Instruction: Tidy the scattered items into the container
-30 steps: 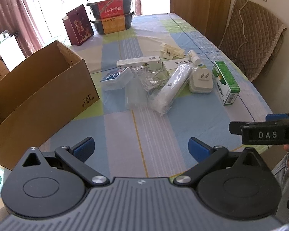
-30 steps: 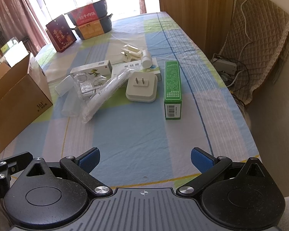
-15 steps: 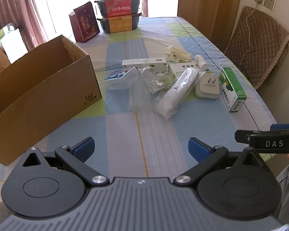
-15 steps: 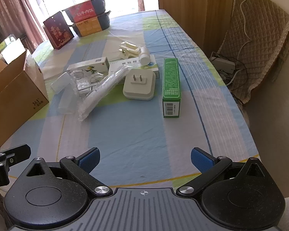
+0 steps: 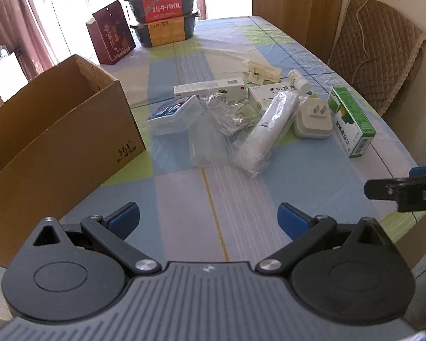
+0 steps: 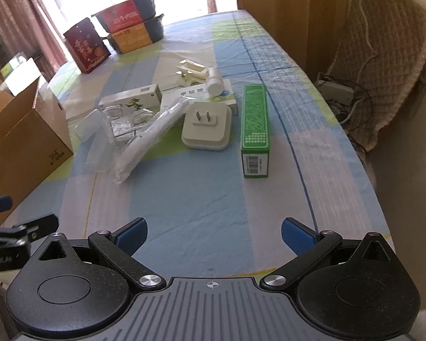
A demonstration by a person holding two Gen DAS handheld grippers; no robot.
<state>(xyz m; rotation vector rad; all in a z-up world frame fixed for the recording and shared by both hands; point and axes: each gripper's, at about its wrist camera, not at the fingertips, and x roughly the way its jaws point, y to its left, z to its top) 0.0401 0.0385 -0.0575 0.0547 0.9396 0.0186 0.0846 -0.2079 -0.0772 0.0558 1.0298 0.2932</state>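
Both grippers (image 5: 208,218) (image 6: 214,234) wide apart, empty

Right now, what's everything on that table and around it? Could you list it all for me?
Cardboard box: one, brown, open, table's left edge.
Green carton: one, green and white, lying flat, right of the pile.
Plug adapter: one, white, prongs up, beside the green carton.
Plastic-wrapped roll: one, white, slanting across the pile.
Clear plastic packets: several, count unclear, mid-pile.
Medicine boxes: two, white, behind the pile.
Small bottle: one, white, lying on a medicine box.
Blue-labelled case: one, near the cardboard box.
Food tubs: two, stacked, far end.
Red gift bag: one, far end.
Padded chair: one, brown, right of table.
Left gripper: open, empty.
Right gripper: open, empty.
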